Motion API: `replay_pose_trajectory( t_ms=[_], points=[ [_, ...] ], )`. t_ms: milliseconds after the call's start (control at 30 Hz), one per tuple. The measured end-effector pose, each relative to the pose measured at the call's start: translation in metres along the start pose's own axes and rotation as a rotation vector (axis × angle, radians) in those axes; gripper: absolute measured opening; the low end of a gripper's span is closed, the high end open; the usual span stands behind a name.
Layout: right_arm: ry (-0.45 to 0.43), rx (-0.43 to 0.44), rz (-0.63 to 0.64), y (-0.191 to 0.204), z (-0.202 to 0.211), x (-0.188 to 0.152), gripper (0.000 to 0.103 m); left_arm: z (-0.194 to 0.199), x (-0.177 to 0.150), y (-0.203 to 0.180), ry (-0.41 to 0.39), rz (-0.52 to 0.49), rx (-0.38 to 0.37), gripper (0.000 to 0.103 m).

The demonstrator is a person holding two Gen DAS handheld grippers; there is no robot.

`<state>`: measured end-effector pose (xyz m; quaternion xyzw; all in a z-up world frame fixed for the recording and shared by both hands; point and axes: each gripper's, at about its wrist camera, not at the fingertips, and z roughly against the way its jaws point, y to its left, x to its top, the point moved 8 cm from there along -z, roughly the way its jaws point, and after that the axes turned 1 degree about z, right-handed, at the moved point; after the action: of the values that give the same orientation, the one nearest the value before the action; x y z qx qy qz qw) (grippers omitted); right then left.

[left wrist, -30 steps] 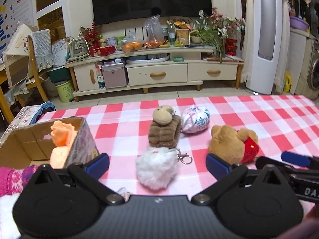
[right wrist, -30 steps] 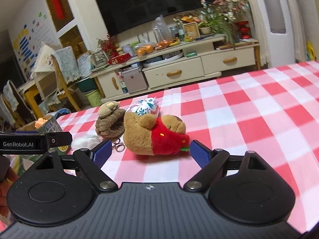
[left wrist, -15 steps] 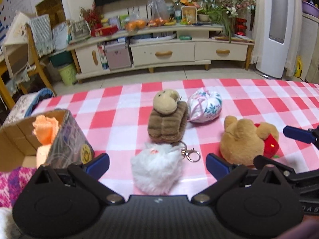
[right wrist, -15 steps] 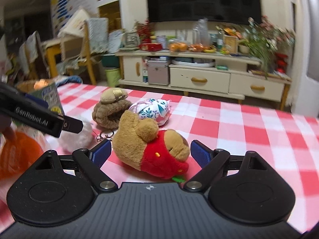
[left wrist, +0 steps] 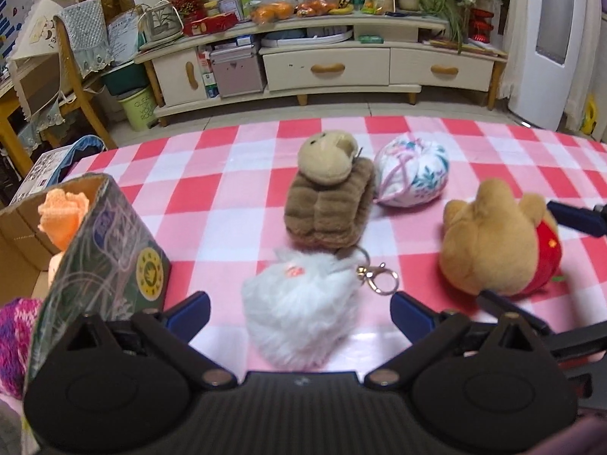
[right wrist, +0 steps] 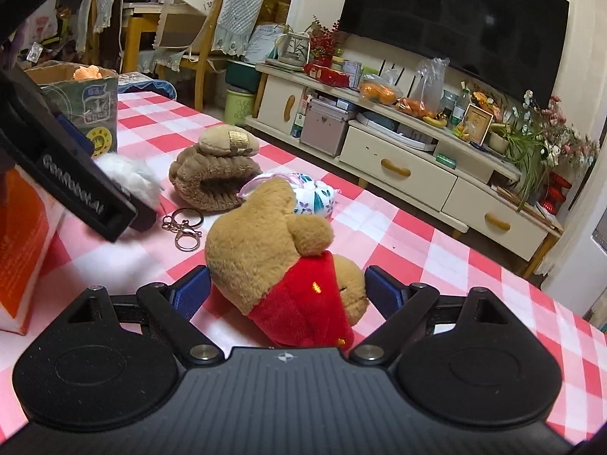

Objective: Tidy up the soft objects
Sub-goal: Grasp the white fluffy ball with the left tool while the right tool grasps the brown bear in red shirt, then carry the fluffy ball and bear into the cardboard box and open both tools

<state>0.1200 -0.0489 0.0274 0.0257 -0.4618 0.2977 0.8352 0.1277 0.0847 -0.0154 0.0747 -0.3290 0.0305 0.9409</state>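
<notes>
1. left gripper [left wrist: 299,309]: jaws wide, just closing slightly, around white fluffy keychain [left wrist: 301,313]; pads not pressing.
2. right gripper [right wrist: 287,289]: jaws apart, flanking tan bear [right wrist: 265,244]; contact unclear.
3. brown monkey plush [left wrist: 328,199] at 12 o'clock of keychain; cardboard box [left wrist: 22,227] at 9 o'clock.

I can read "GenRobot.AI" in white letters on the left tongs [right wrist: 144,223]; the green bin's [left wrist: 138,108] lettering stays too blurred.
</notes>
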Motion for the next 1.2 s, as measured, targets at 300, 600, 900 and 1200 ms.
replay_pose_trajectory(
  t_ms=[300, 600, 900, 1200],
  points=[
    [-0.012, -0.031, 0.008, -0.001, -0.009, -0.003, 0.103, -0.016, -0.004, 0.01, 0.04, 0.074, -0.015, 0.059],
    [-0.026, -0.05, -0.073, -0.011, -0.002, -0.008, 0.101, -0.009, -0.003, 0.007, 0.005, 0.078, -0.049, 0.047],
    [-0.027, -0.036, -0.222, -0.015, 0.012, -0.014, 0.097, 0.012, -0.005, 0.007, -0.049, 0.098, -0.085, 0.046],
    [-0.006, -0.026, -0.423, -0.017, 0.036, -0.03, 0.097, 0.036, -0.008, 0.006, -0.096, 0.093, -0.126, 0.047]
  ],
)
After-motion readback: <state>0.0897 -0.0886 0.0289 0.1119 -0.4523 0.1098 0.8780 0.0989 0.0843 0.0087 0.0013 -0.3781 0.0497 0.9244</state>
